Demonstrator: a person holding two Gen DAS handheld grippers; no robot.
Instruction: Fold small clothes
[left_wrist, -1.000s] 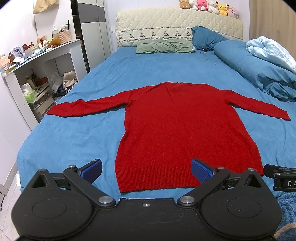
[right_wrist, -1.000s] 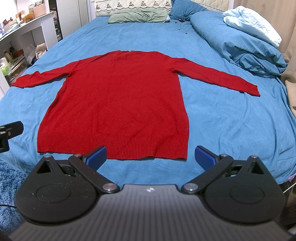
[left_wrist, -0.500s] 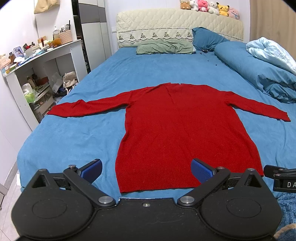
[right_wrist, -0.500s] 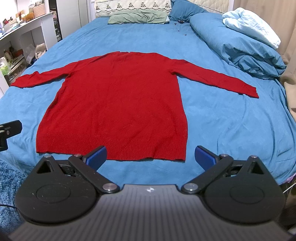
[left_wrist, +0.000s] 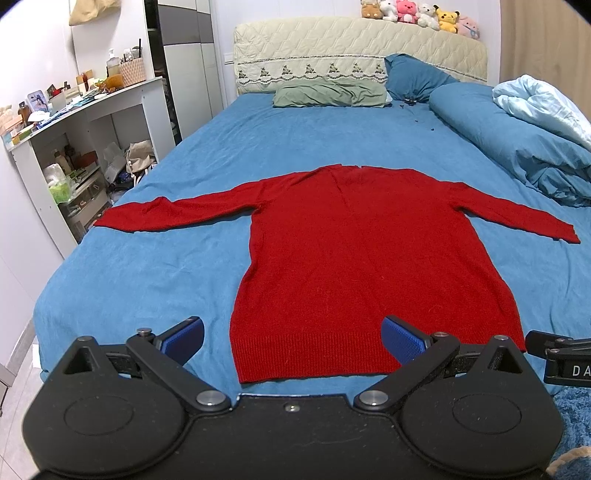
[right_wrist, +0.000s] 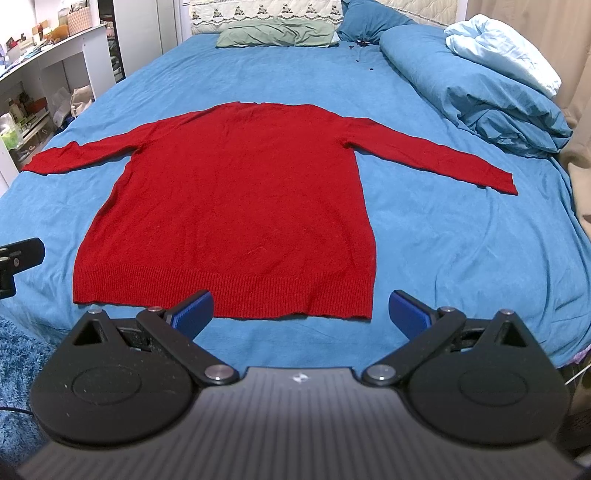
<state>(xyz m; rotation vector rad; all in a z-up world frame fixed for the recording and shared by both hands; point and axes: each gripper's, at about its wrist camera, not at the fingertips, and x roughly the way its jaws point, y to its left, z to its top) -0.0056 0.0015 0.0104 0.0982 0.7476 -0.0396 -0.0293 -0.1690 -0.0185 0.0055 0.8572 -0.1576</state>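
A red long-sleeved sweater (left_wrist: 362, 251) lies flat on the blue bed (left_wrist: 147, 273), hem toward me, both sleeves spread out sideways. It also shows in the right wrist view (right_wrist: 236, 206). My left gripper (left_wrist: 291, 339) is open and empty, just short of the hem's left part. My right gripper (right_wrist: 299, 310) is open and empty, over the hem's right corner. Neither touches the sweater.
A rolled blue duvet (left_wrist: 517, 147) and light blue blanket (left_wrist: 543, 99) lie along the bed's right side. Pillows (left_wrist: 328, 94) sit at the headboard. A white desk with shelves (left_wrist: 74, 147) stands left of the bed. A blue rug (right_wrist: 14, 354) lies below.
Both grippers have edged slightly forward toward the hem. The sweater has not moved and both grippers stay open.
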